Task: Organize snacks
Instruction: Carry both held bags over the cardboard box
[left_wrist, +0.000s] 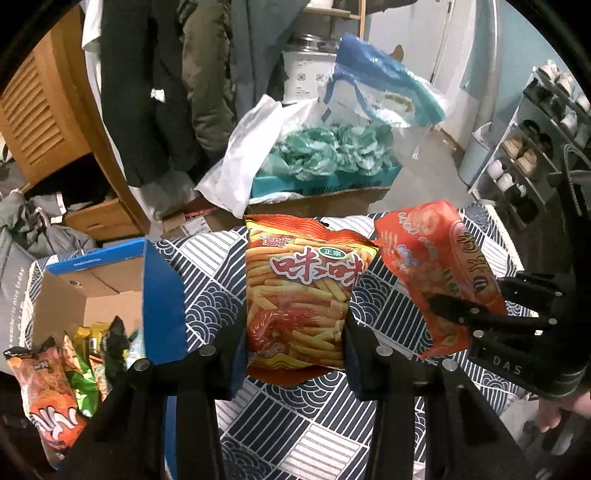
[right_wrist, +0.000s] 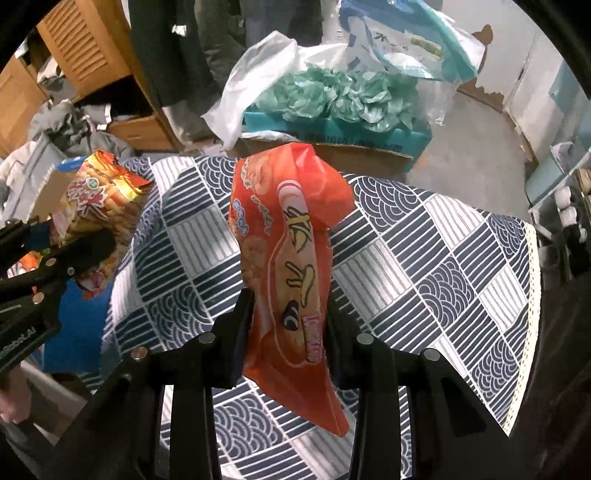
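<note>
Left wrist: downward-tilted left fingers (left_wrist: 295, 332) clamp fries bag (left_wrist: 303, 291); right fingers (right_wrist: 286, 321) clamp orange bag (right_wrist: 288, 258).

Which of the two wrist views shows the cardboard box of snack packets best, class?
The left wrist view: the cardboard box shows open at lower left, snack packets inside. The right wrist view shows only a sliver of it behind the left gripper.

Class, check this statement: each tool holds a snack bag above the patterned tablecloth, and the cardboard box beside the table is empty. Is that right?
Not quite: the cardboard box is not empty; the left wrist view shows several snack packets inside. The rest stands: the left tool grips the fries bag, the right tool the orange bag, above the tablecloth.
</note>
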